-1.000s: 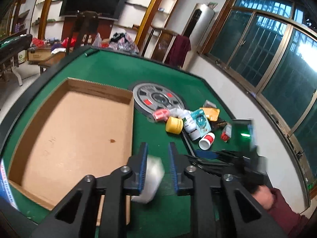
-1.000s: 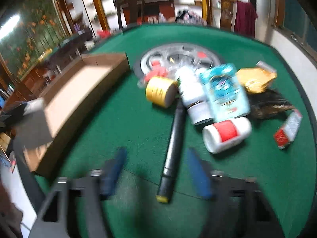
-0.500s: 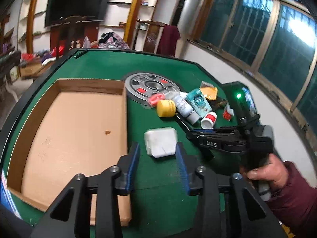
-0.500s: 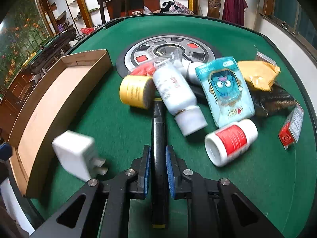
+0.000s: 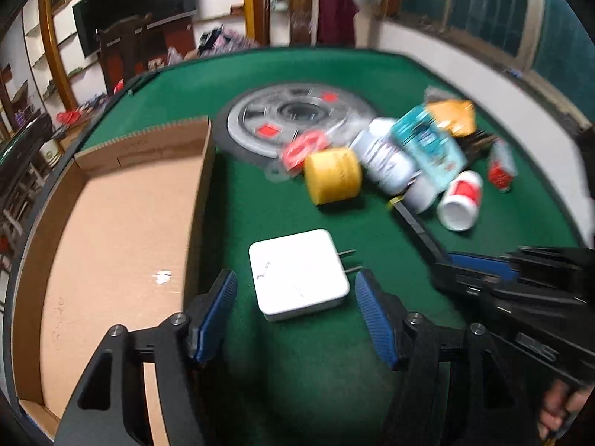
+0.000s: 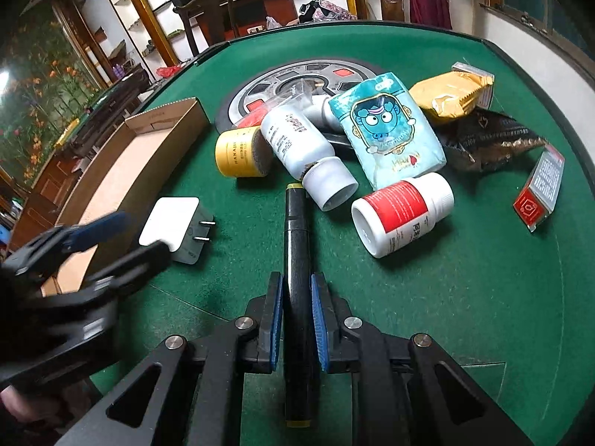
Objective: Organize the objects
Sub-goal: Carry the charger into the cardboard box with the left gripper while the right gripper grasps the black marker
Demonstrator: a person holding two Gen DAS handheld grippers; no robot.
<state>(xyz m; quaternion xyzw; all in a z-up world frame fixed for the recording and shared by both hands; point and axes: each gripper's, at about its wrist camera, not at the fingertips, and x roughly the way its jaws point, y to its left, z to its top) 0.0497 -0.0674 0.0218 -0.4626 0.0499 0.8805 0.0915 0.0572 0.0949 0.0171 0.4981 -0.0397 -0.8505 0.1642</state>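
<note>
A white plug-in charger lies flat on the green felt, just right of the open cardboard box. My left gripper hovers over it with its jaws opening; the charger sits between the blue pads, which do not touch it. In the right wrist view the charger and the blurred left gripper appear at the left. My right gripper is shut on a black marker lying on the felt, its yellow-tipped far end pointing at the pile.
A pile sits beyond the marker: a yellow jar, a white bottle, a red-labelled bottle, a teal packet, a gold packet, a dark packet, a small red-and-white box. A grey disc marks the table's middle.
My left gripper let go of the white charger, which now lies on the felt beside the box, and its jaws have widened. My right gripper closed on the black marker.
</note>
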